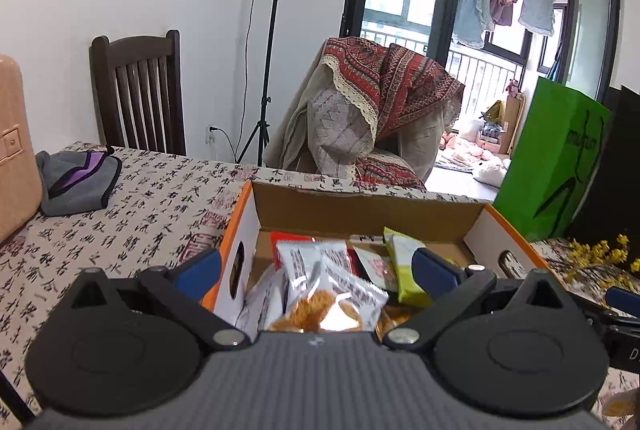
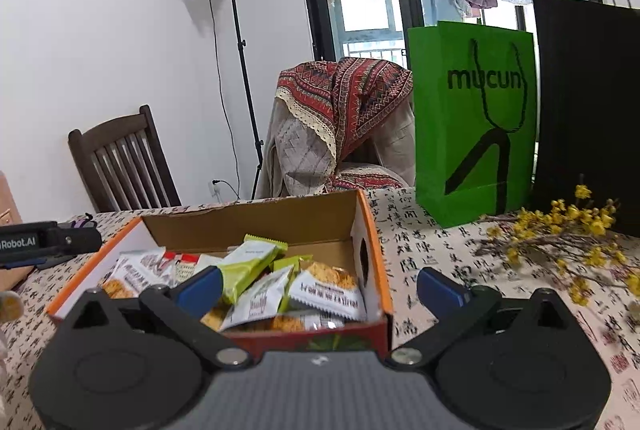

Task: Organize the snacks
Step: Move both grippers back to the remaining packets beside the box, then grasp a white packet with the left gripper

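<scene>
An open cardboard box (image 1: 360, 206) with orange edges stands on the table and holds several snack packets: white cracker packets (image 1: 332, 294) and green bars (image 1: 404, 266). My left gripper (image 1: 318, 268) is open and empty, its fingers straddling the box's left wall above the packets. The box also shows in the right wrist view (image 2: 256, 218), with white packets (image 2: 328, 290) and a green bar (image 2: 248, 266). My right gripper (image 2: 320, 286) is open and empty, straddling the box's right wall.
The table has a calligraphy-print cloth (image 1: 132, 214). A green paper bag (image 2: 476, 118) and a black panel (image 2: 588, 110) stand at the back right, yellow flower sprigs (image 2: 568, 238) lie right. A grey-purple cloth (image 1: 76, 182) lies left. A wooden chair (image 1: 138, 90) stands behind.
</scene>
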`<control>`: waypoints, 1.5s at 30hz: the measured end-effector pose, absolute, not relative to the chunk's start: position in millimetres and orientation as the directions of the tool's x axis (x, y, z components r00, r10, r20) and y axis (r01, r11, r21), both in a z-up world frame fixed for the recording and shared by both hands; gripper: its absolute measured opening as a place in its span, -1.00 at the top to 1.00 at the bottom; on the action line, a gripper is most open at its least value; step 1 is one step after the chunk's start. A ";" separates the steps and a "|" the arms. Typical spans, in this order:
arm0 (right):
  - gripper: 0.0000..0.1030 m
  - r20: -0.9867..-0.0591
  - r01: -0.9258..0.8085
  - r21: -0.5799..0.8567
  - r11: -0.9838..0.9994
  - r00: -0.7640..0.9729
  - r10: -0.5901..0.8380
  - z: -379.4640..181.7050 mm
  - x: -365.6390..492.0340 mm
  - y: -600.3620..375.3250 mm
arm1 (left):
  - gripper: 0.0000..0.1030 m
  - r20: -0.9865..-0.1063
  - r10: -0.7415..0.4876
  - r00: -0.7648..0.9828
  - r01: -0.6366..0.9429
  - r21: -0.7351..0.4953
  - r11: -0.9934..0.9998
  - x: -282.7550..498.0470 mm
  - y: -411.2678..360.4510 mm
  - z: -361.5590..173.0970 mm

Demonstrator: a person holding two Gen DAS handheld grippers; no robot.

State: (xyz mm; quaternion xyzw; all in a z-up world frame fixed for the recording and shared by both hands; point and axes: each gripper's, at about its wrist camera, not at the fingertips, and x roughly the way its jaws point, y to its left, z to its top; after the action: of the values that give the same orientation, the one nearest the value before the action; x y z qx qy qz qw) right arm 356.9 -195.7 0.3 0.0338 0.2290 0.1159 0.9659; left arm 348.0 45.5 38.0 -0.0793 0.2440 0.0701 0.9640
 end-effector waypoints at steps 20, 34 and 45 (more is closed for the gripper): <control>-1.00 -0.465 -0.198 0.127 0.972 0.854 0.235 -18.2 249.2 -254.8 | -1.00 -0.523 -0.024 0.852 -0.024 -0.085 0.996 247.2 8.7 14.0; -1.00 -0.522 -0.118 0.246 0.962 0.820 0.234 -69.5 238.4 -294.2 | -1.00 -0.615 -0.050 0.787 -0.003 -0.085 0.996 235.7 -9.2 -25.3; -1.00 -0.509 -0.082 0.243 0.966 0.837 0.199 -71.5 235.6 -300.3 | -1.00 -0.664 -0.025 0.747 -0.006 -0.045 0.999 260.1 -27.0 -45.5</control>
State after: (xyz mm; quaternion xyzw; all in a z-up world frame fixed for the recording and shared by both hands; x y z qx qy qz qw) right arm 235.6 -300.3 -71.5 0.1064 0.2756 0.0739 0.9525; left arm 260.1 -27.0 -45.5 -0.0219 0.3553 -0.0052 0.9345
